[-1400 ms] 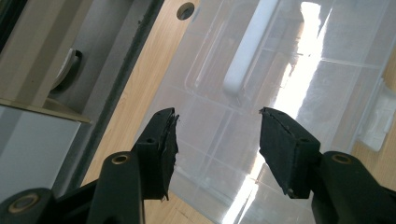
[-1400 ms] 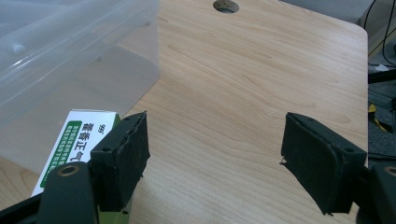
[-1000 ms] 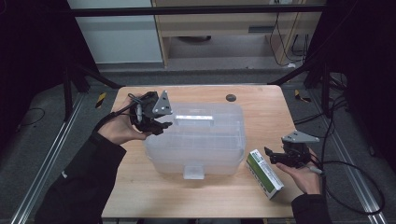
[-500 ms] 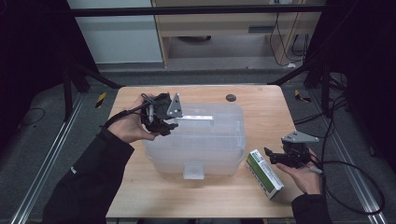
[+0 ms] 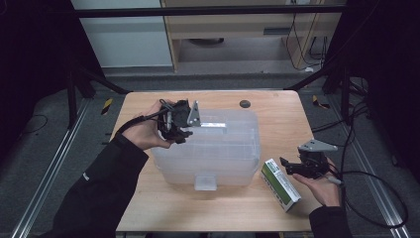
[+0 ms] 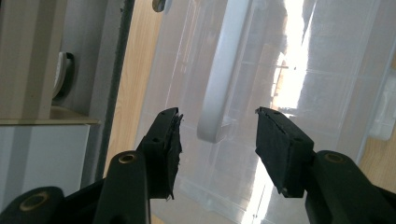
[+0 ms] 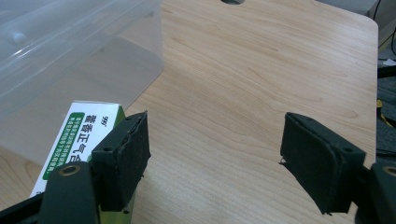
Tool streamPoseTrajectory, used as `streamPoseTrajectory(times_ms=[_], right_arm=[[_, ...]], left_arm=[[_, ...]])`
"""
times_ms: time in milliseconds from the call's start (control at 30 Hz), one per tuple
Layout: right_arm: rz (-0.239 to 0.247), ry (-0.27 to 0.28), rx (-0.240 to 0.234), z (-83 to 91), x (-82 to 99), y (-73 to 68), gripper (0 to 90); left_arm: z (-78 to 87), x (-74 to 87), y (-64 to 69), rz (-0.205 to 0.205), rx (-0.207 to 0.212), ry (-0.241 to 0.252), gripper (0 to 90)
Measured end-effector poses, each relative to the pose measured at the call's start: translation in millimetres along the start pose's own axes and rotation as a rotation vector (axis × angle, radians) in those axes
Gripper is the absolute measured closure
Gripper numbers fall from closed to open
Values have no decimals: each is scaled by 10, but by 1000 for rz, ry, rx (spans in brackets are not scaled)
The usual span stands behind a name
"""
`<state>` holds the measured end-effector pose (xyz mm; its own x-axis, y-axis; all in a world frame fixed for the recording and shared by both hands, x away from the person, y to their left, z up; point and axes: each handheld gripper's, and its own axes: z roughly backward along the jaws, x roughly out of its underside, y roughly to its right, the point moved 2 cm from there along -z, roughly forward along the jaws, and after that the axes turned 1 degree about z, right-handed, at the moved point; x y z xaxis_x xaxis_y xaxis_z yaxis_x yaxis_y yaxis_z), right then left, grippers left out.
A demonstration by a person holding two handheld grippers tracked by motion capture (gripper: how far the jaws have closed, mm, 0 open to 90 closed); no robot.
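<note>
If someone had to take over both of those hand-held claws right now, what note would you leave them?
Left gripper: open, over the lid of the clear plastic bin; its jaws have just been closing slightly, either side of the white lid handle, pads not touching it.
Right gripper: open, holding nothing, beside the green and white box on the table.
Done: lid not yet gripped.
Left: probably grip the handle, lift the lid, put the box inside.

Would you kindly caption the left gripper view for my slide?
Open left gripper poised over the white handle of the clear plastic box.
</note>
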<state>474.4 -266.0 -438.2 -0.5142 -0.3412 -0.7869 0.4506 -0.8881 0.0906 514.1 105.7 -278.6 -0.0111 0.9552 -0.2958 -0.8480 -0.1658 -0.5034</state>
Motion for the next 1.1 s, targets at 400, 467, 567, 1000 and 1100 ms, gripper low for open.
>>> streamPoseTrajectory(times_ms=[400, 467, 567, 1000, 1100], right_arm=[[-8, -4, -7, 2, -1, -7, 246], [-8, -7, -7, 0, 0, -9, 248], [-2, -7, -9, -4, 2, -9, 249], [9, -18, -14, -21, 5, -24, 253], [9, -17, -16, -21, 5, -26, 255]], left_arm=[[-148, -80, -12, -38, 4, -23, 508], [-189, -91, -19, -46, 5, -28, 519], [-243, -94, -17, -53, 9, -41, 529], [-374, -94, -32, -72, 27, -65, 639], [-374, -100, -37, -72, 29, -62, 675]])
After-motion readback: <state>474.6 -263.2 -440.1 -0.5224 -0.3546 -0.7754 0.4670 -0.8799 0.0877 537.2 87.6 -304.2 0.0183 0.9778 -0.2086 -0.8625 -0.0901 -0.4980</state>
